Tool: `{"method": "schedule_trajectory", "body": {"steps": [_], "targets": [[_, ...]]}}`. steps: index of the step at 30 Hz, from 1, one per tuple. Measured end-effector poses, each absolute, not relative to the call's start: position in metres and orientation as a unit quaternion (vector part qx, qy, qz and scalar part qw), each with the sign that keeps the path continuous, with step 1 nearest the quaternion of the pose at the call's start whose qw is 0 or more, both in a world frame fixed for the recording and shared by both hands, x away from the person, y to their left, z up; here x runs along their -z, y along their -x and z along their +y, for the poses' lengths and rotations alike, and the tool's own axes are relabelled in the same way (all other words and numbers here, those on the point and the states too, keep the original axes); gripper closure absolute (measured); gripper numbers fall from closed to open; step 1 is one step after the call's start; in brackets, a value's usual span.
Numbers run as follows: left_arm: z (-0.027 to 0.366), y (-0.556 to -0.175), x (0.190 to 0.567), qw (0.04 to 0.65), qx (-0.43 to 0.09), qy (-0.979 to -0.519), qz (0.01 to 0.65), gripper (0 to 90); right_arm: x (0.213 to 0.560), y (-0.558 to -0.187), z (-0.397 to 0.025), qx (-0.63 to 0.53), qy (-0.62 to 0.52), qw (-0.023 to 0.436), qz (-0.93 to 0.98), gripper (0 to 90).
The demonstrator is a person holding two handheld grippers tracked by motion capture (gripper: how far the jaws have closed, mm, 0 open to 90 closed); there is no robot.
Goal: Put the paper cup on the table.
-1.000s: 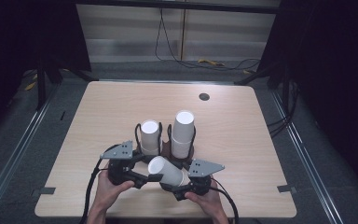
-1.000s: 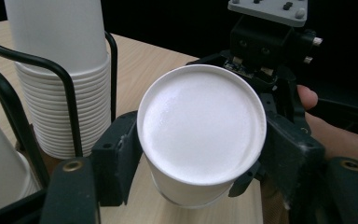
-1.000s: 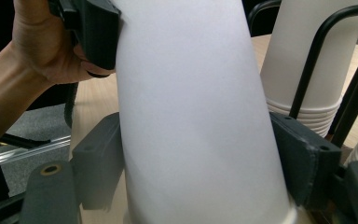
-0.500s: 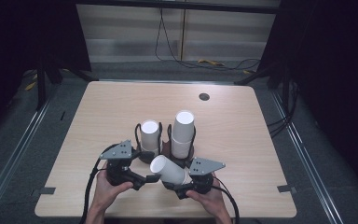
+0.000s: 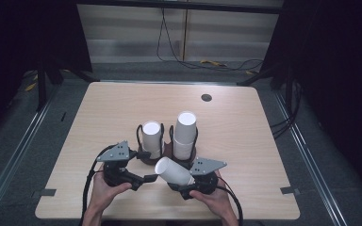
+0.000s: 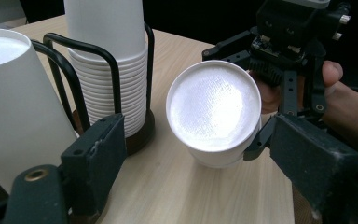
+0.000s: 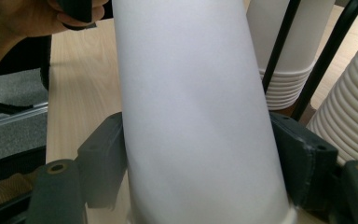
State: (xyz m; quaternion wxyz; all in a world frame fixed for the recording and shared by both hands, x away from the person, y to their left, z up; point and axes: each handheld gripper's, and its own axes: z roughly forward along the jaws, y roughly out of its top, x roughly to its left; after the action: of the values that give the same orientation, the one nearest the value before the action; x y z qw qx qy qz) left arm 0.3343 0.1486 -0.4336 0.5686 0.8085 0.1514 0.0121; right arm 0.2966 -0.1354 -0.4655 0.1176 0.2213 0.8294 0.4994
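No brand, label or writing can be read on any cup or holder in these frames.

In the high view the white paper cup [image 5: 173, 170] sits low in the middle of the frame, tilted, with its closed base pointing to the upper left. The right tool [image 5: 185, 181] grips it near the rim end; in the right gripper view the cup [image 7: 196, 112] stands between the two black jaws, both pressed against its wall. The left tool [image 5: 147, 178] lies just left of the cup with its jaws pointing at the cup's base. In the left gripper view its jaws stand apart, holding nothing, and the cup's round base [image 6: 213, 108] faces the camera between them, near the right jaw; whether it touches cannot be told.

Just above the cup in the high view stand two black wire holders on dark round bases: the left cup stack [image 5: 152, 139] and the taller right cup stack [image 5: 185, 133], close together at the centre of the frame.

The bench [image 5: 113, 108] is light wood with rounded corners. Its upper half is bare apart from a small dark round inset [image 5: 206, 97] at upper right, and wide bare strips run down its left and right sides. The tools and hands work close to the bench's bottom edge.
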Motion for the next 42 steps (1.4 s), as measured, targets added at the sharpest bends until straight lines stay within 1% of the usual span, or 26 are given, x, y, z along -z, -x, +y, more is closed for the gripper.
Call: {"method": "schedule_trajectory", "body": {"steps": [12, 23, 26, 28, 33, 36, 38, 40, 42], "targets": [[0.151, -0.334, 0.434, 0.553, -0.022, -0.819, 0.152, 19.3, 0.456, -0.302, -0.128, -0.462, -0.206, 0.119, 0.855, 26.0], [0.144, -0.333, 0.435, 0.523, -0.027, -0.840, 0.143, 19.2, 0.449, -0.308, -0.124, -0.417, -0.187, 0.123, 0.881, 26.0], [0.143, -0.334, 0.435, 0.516, -0.026, -0.845, 0.140, 21.2, 0.448, -0.309, -0.124, -0.409, -0.183, 0.120, 0.886, 26.0], [0.142, -0.333, 0.434, 0.510, -0.037, -0.849, 0.137, 21.2, 0.447, -0.310, -0.123, -0.397, -0.179, 0.120, 0.892, 26.0], [0.140, -0.334, 0.433, 0.499, -0.040, -0.855, 0.136, 22.0, 0.445, -0.314, -0.119, -0.378, -0.169, 0.114, 0.903, 26.0], [0.141, -0.335, 0.433, 0.492, -0.030, -0.859, 0.134, 22.3, 0.442, -0.316, -0.116, -0.371, -0.164, 0.113, 0.907, 26.1], [0.140, -0.335, 0.433, 0.487, -0.033, -0.862, 0.137, 22.3, 0.441, -0.317, -0.115, -0.367, -0.159, 0.111, 0.910, 26.1], [0.139, -0.336, 0.432, 0.487, -0.021, -0.862, 0.137, 22.5, 0.439, -0.319, -0.112, -0.355, -0.157, 0.106, 0.916, 26.1], [0.138, -0.336, 0.430, 0.480, -0.026, -0.867, 0.130, 23.3, 0.439, -0.320, -0.111, -0.349, -0.154, 0.107, 0.918, 26.1]]}}
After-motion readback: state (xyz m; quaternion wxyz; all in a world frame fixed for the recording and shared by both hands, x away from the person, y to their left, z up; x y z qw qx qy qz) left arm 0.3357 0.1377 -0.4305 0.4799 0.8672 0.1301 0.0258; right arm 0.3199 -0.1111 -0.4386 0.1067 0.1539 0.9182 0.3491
